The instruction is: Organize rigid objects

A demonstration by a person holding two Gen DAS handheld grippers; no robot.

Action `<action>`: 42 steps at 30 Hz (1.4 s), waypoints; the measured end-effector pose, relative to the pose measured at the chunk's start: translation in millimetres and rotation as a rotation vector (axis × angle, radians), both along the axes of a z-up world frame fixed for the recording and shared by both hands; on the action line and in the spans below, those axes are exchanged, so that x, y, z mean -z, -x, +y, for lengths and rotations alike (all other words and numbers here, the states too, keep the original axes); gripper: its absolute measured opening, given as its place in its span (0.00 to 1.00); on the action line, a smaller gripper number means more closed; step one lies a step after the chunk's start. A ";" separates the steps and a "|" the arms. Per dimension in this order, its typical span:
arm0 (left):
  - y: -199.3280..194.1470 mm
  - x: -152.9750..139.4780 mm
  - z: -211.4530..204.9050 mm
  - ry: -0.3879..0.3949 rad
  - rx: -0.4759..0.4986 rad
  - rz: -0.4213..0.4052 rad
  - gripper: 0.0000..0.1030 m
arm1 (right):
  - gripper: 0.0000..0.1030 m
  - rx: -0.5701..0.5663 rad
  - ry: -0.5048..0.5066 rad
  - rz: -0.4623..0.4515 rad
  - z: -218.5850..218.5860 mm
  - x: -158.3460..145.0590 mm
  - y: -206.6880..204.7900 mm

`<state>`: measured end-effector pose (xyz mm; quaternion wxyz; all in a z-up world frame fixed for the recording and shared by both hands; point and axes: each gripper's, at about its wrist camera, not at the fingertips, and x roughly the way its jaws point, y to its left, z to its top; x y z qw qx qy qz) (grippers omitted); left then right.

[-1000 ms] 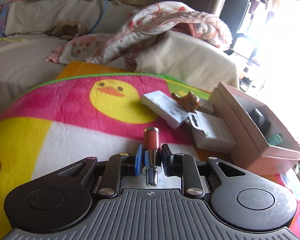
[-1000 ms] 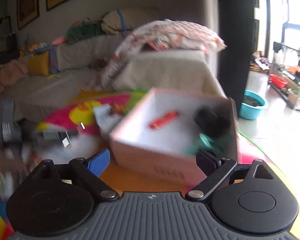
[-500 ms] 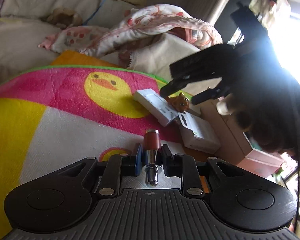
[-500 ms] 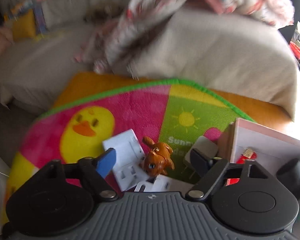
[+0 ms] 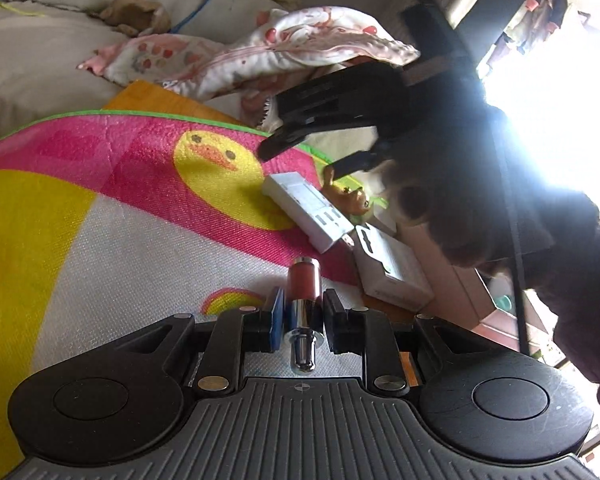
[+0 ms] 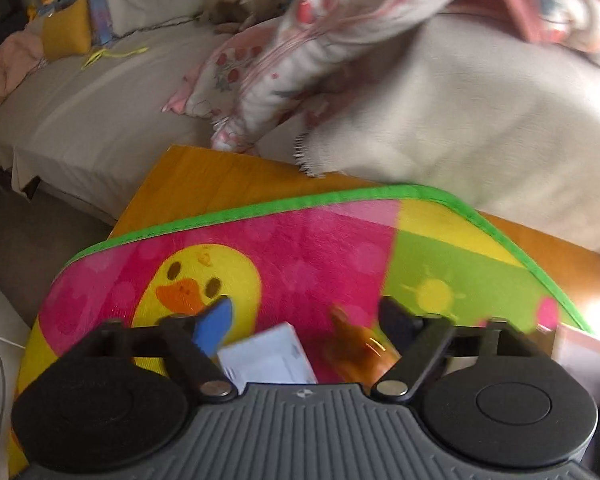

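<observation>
Left wrist view, left gripper [image 5: 300,312] clamped on a lipstick tube [image 5: 302,300] over duck mat [image 5: 140,200], right gripper [image 6: 306,318] jaws opening above brown toy [image 6: 356,344], not gripping it, white box [image 6: 268,356] beside.

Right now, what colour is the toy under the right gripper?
Orange-brown; the toy shows sharpest in the left wrist view, below the right gripper.

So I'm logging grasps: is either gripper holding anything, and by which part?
Left gripper holds the lipstick by its silver middle. Right gripper, opening, holds nothing.
</observation>
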<state>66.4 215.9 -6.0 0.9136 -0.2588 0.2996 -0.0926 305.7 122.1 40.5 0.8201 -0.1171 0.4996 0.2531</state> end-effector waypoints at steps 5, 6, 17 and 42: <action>0.0 1.0 2.5 0.021 -0.001 0.002 0.23 | 0.74 -0.054 0.053 -0.013 6.2 12.8 2.6; 0.1 1.4 3.5 0.030 -0.002 0.003 0.23 | 0.65 -0.070 0.061 -0.012 1.3 10.9 5.1; 5.6 4.4 23.3 0.098 -0.100 0.011 0.23 | 0.32 -0.212 0.046 0.237 -69.3 -7.7 86.2; 4.6 9.9 31.2 0.158 -0.088 0.015 0.23 | 0.28 -0.189 0.322 -0.090 -57.0 -5.0 106.5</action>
